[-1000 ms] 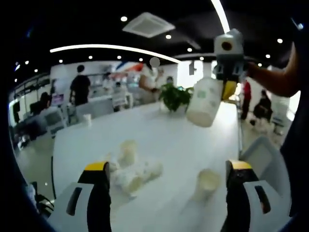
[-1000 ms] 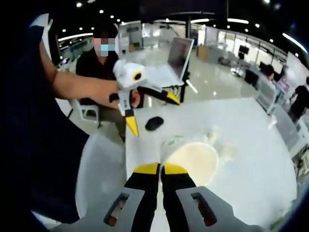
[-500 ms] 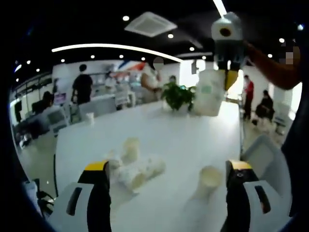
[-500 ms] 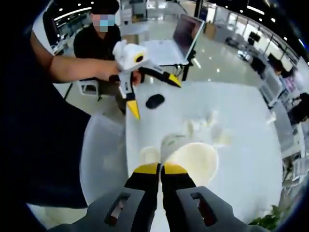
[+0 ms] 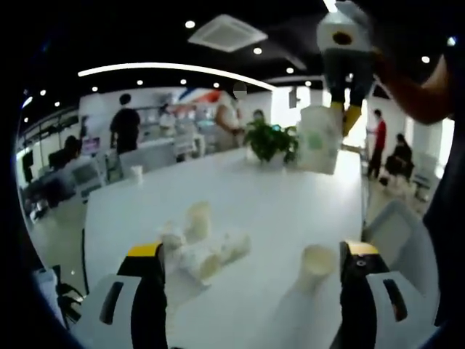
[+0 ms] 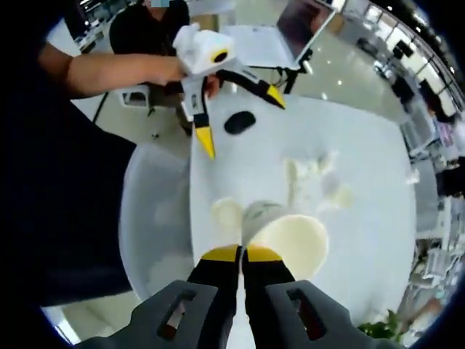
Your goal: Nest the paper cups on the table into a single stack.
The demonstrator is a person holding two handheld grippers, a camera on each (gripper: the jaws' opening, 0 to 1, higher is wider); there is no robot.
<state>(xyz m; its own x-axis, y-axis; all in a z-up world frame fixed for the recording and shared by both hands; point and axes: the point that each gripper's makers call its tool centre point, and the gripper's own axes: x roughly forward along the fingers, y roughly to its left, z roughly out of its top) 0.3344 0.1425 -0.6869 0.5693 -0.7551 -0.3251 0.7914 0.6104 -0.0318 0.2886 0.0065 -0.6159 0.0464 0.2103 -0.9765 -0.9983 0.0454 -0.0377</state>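
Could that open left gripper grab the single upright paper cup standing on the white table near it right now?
Probably yes. The left gripper is open and holds nothing, and the lone upright cream paper cup stands apart from the heap of tipped cups with bare white table around it. The cup sits towards one jaw, so it needs a sideways shift first.

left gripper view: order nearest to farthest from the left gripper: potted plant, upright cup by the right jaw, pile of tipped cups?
1. Upright cup, beside the right jaw.
2. Pile of tipped cups, just ahead of the left jaw; close to the first.
3. Potted plant, at the table's far end.

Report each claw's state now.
Left claw: open, empty.
Right claw: shut on the rim of a white paper cup.
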